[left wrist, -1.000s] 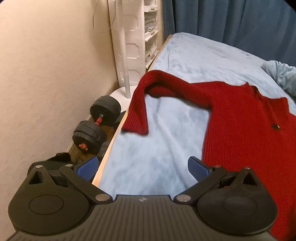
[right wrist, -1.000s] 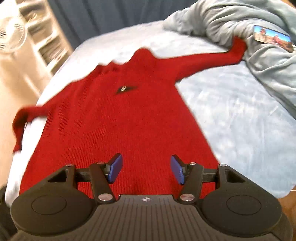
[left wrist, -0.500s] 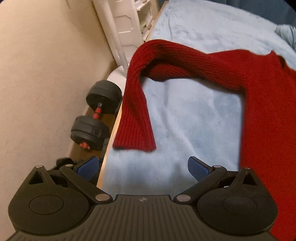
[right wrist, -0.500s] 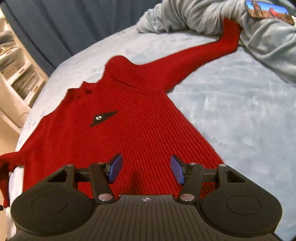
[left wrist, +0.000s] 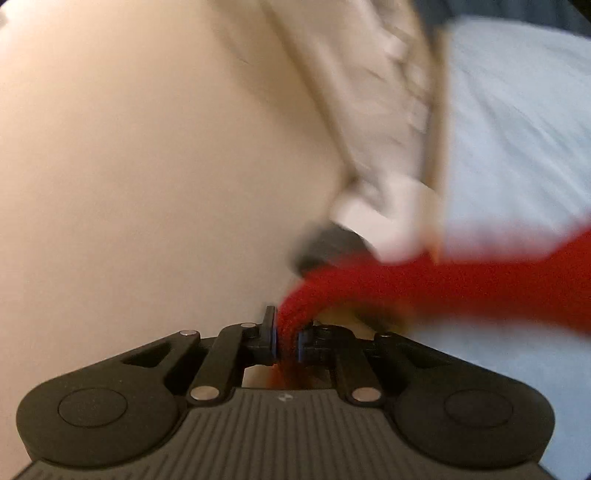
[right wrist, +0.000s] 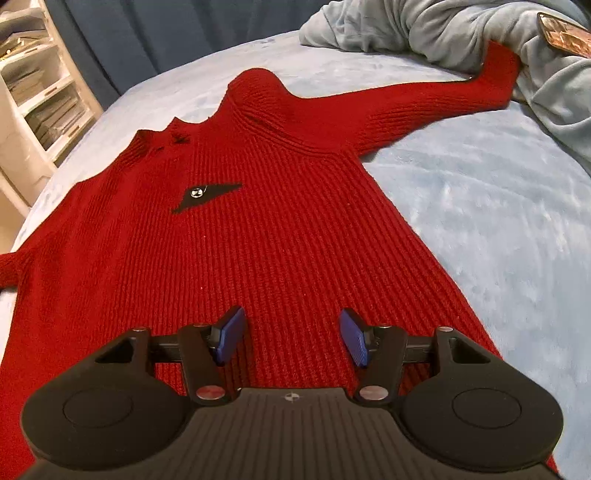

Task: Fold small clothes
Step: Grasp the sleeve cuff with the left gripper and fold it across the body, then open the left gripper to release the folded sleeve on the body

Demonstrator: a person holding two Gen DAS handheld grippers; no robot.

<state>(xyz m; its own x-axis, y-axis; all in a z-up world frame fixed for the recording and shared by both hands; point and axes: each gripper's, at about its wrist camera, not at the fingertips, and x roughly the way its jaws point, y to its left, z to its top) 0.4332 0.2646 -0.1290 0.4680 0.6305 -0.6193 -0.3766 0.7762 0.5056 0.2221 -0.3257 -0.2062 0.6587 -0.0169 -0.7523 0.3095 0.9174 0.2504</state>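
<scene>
Your left gripper (left wrist: 287, 341) has just been closing, and its jaws now pinch the cuff end of the red sweater's left sleeve (left wrist: 424, 284), which trails off toward 3 o'clock in that blurred view. Your right gripper (right wrist: 291, 338) hovers half open and empty over the lower body of the red sweater (right wrist: 229, 258), which lies flat on the pale blue bedcover (right wrist: 498, 206), collar toward 12 o'clock.

The risk, as I judge it: the grip sits on ribbed knit close to the cuff edge, so a quick pull could slip the fabric free. With nothing pinning the body, dragging the sleeve across may also shift or bunch the whole garment. The right sleeve (right wrist: 443, 98), out at 1 o'clock, touches the heaped grey-blue blanket (right wrist: 443, 33) and could snag there.

Count: one sweater, two sleeves, one dark chest patch (right wrist: 207, 195) with one button, one blanket, one phone-like object (right wrist: 565, 35) lying on the blanket, two grippers.
</scene>
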